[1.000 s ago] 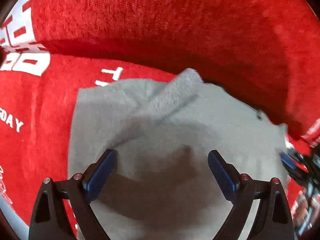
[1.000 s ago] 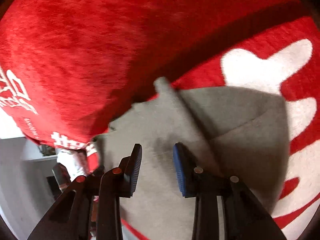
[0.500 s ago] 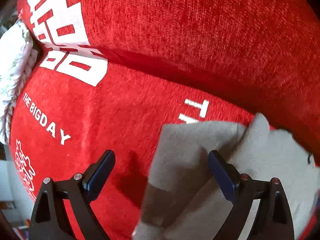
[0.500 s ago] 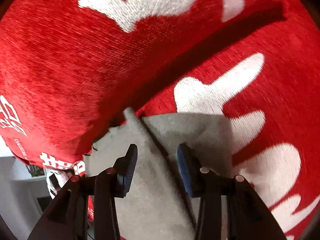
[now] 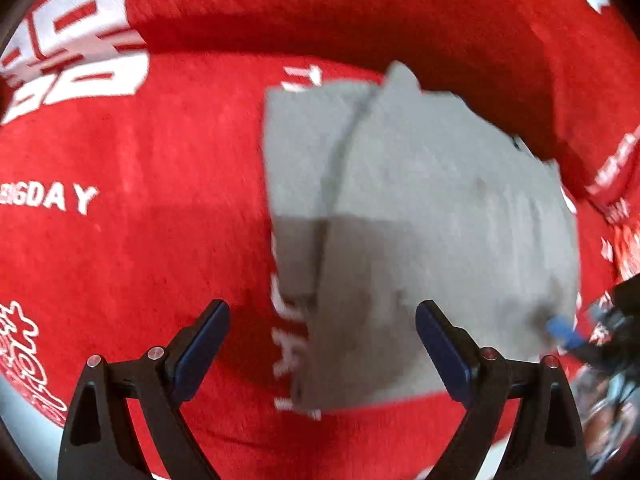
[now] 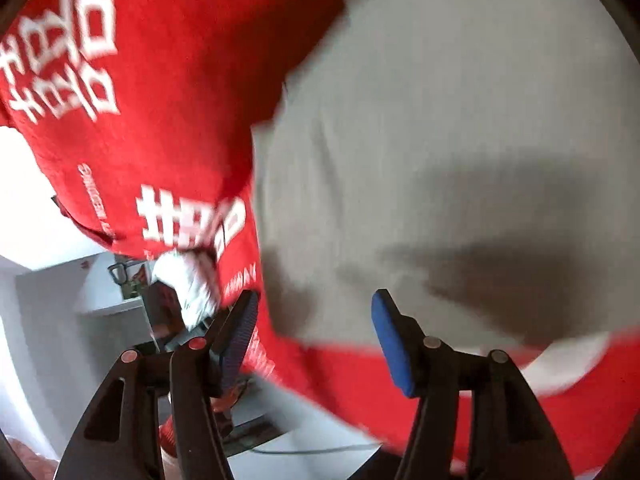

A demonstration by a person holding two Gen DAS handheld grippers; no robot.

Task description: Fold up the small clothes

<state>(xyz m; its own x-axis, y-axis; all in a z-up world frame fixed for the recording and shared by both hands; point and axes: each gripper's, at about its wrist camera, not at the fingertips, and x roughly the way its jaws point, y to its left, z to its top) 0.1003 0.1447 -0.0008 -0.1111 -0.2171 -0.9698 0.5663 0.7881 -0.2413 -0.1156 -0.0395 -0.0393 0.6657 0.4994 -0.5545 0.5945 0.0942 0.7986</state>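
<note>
The left hand-held gripper [image 5: 322, 344] hung wide open and empty above the red sofa cover [image 5: 132, 248]. On it lay the folded grey garment [image 5: 420, 200], soft, light and floppy, best pinched at an edge. The right hand-held gripper [image 6: 316, 340] was opening, holding nothing.

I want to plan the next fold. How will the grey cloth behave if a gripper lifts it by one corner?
The grey cloth probably droops: it lies in soft overlapping layers. It looks thin, so likely light. The fuzzy red cover may drag it.
</note>
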